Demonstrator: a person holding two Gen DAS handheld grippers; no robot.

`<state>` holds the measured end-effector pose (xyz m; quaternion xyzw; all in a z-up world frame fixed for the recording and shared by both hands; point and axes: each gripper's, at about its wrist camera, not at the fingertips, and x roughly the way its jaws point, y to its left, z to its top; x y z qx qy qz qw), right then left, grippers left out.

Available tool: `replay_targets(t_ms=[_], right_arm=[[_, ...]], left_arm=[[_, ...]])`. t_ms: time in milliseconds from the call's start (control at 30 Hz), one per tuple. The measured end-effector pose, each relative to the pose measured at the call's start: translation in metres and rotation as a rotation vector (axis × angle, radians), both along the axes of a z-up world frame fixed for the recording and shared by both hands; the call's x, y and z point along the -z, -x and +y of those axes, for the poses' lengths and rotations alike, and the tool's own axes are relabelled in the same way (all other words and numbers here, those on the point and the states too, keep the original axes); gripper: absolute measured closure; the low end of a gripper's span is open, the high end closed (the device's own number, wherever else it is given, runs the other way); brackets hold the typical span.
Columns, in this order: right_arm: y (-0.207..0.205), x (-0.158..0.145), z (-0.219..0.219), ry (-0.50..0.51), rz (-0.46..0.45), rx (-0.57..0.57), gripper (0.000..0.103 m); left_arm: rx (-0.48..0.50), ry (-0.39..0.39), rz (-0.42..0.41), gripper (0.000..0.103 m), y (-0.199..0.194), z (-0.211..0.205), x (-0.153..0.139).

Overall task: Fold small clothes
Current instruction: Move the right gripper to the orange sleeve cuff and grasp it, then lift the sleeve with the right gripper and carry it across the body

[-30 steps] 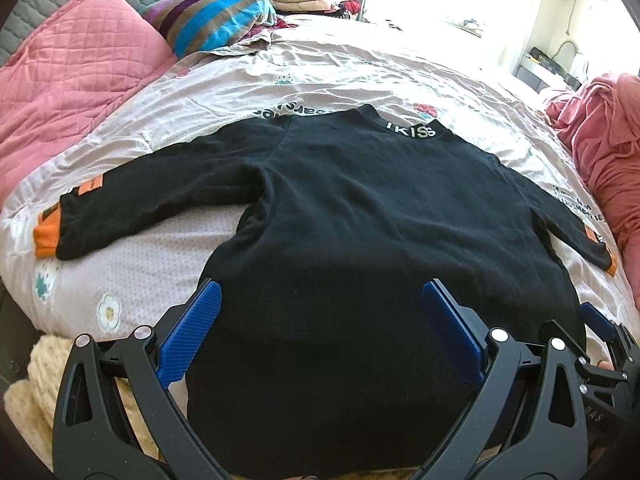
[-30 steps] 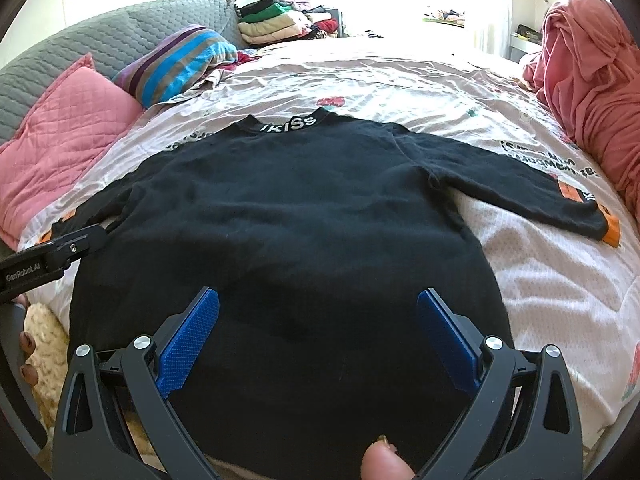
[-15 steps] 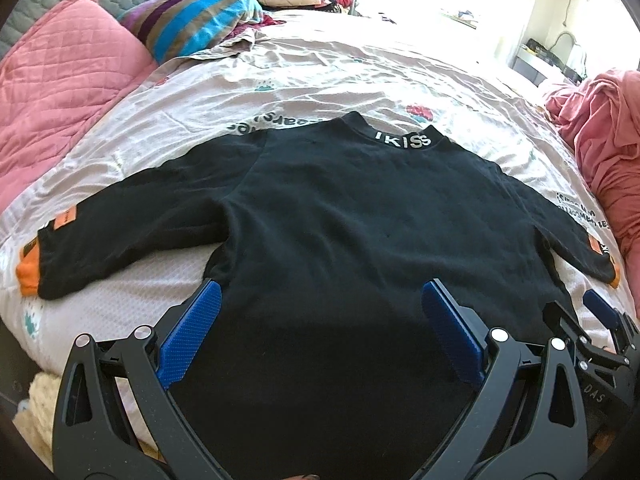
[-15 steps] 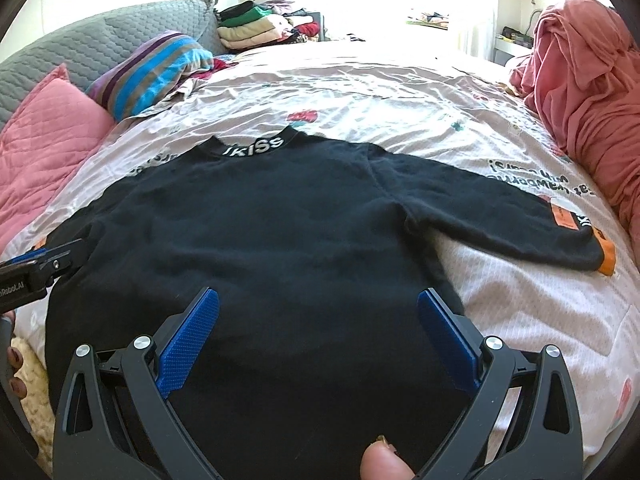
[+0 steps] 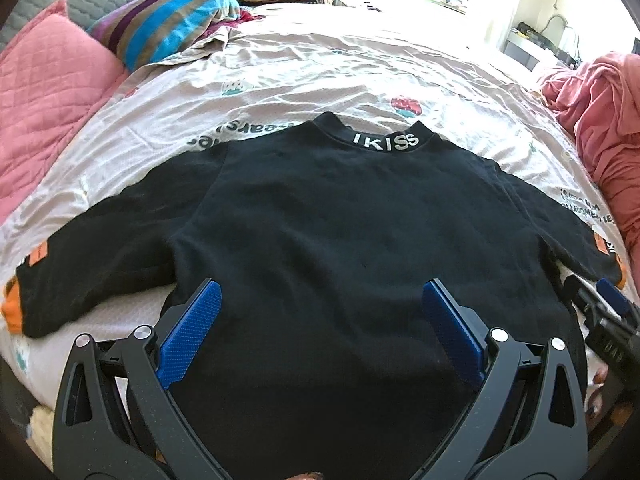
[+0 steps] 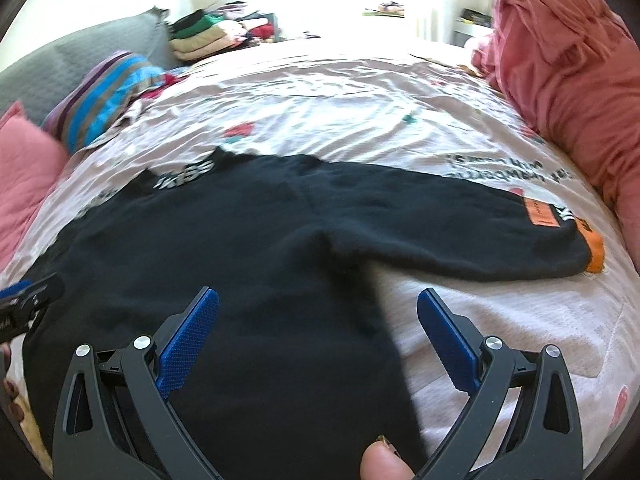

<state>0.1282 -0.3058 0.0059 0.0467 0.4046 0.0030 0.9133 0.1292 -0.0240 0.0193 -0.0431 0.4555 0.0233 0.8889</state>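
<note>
Progress: I see the sweater (image 5: 344, 240) spread flat on the bed (image 5: 320, 72), collar away from me, both sleeves out. No fold made yet, so all folding is left, by my reckoning.
Left gripper (image 5: 320, 300): fingers spread wide, empty, hovering over the lower body of the sweater.
Right gripper (image 6: 318, 308): fingers also wide and empty, straddling the sweater's right side edge below the right sleeve (image 6: 460, 224).
Left sleeve (image 5: 92, 264): its orange cuff lies close to the bed's edge, so I have little room there.
Right side: a heaped pink blanket (image 6: 568, 72) crowds the cuff.
Open room: bare sheet beyond the collar, well short of the pillow (image 5: 168, 20).
</note>
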Motion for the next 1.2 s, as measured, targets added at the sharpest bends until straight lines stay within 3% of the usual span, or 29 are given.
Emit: replay_targets(t_ms=[333, 800, 1133, 1200], right_arm=[[-0.022, 0.013, -0.07, -0.021, 0.044, 0.196, 0.004], [-0.02, 0.04, -0.202, -0.22, 0.095, 0.546, 0.004], [-0.022, 0.053, -0.262, -0.425, 0.0, 0.652, 0.006], [-0.021, 0.058, -0.273, -0.471, -0.052, 0.678, 0.018]], left_arm=[[0.042, 0.032, 0.02, 0.009, -0.031, -0.005, 0.005], [0.011, 0.05, 0.021, 0.009, -0.066, -0.007, 0.017], [-0.009, 0.053, 0.024, 0.009, -0.089, -0.013, 0.022], [-0.007, 0.056, 0.022, 0.009, -0.09, -0.015, 0.023]])
